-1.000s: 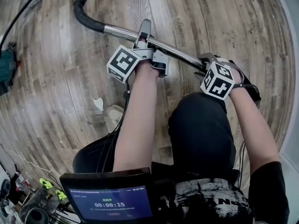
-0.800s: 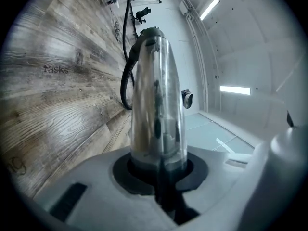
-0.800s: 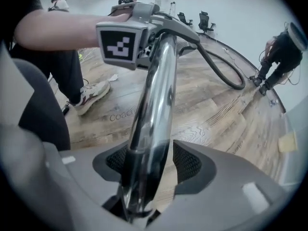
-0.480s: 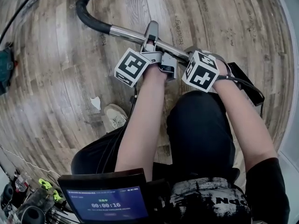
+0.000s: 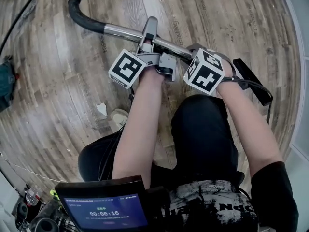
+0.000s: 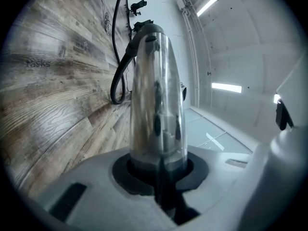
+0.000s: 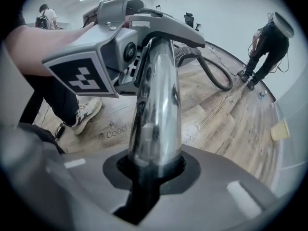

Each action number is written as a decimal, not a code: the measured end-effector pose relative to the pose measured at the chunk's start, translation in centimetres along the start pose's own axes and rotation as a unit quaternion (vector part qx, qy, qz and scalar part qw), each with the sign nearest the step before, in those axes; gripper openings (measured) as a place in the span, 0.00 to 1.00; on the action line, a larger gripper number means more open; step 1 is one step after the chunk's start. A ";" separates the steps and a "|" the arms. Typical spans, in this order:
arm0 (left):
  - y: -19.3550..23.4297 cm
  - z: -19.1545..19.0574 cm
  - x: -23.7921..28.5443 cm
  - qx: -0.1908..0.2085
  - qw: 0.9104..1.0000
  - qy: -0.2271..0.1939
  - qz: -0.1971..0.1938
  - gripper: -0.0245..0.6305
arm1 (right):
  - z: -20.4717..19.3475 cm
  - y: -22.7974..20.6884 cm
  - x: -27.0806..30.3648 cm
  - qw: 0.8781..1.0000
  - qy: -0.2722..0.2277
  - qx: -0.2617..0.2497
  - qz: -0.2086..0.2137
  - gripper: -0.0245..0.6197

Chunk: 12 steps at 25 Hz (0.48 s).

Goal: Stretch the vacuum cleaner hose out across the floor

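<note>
Left hand-held gripper (image 5: pixel 148 36): we found it clamped on the metal tube (image 5: pixel 123 31).
Right hand-held gripper (image 5: pixel 193 52): we noted its jaws closing round the same tube, just beside the left one.
Hose (image 5: pixel 79 14): black, joined to the tube's far end, curving away over the wooden floor (image 5: pixel 231 28).

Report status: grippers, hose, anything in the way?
Left gripper clamped on chrome tube. Right gripper closing on same tube, nearer the body. Hose curved on floor, not stretched. Person standing beyond hose.
</note>
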<state>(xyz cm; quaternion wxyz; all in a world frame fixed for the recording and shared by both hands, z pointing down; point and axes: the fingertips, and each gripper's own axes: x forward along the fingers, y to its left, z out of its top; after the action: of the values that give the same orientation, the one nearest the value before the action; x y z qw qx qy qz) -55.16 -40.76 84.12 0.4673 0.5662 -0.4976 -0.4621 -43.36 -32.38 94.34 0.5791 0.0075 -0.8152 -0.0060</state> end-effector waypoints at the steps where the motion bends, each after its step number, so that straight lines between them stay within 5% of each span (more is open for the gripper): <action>1: -1.2 0.1 0.1 -0.015 1.000 0.003 -0.001 0.12 | 0.4 0.0 -1.1 1.000 0.004 0.002 -0.002 0.16; 12: -23.8 -1.5 1.1 -0.044 0.998 0.039 0.021 0.12 | 4.2 2.0 -23.9 0.999 0.018 0.043 -0.004 0.16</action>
<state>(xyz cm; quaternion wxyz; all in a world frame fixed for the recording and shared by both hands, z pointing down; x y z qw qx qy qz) -50.49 -40.14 60.71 0.5203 0.5521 -0.4699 -0.4513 -39.51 -29.94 70.43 0.5924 0.0357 -0.8044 0.0275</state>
